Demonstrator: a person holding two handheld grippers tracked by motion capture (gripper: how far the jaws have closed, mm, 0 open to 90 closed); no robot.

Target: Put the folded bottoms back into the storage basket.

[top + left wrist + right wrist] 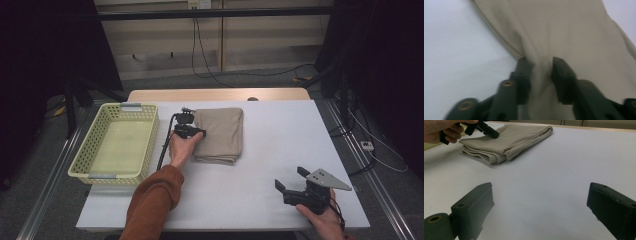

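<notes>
A folded beige cloth point(220, 135) lies on the white table point(285, 130), left of its middle. My left gripper point(197, 134) is at the cloth's left edge, a hand in a rust-orange sleeve holding it. In the left gripper view its jaws pinch a raised fold of the cloth point(574, 32), with the left gripper point(541, 65) shut on that bunched fabric. My right gripper point(291, 178) rests near the table's front right corner, jaws wide apart. The right gripper view shows the right gripper point(539, 195) with bare table between its jaws, and the cloth point(506, 138) with the left gripper point(491, 133) on it farther off.
A pale yellow-green plastic basket point(80, 170) stands at the table's left edge, beside the left hand. Cables hang at the wall behind the table and lie on the floor to the right.
</notes>
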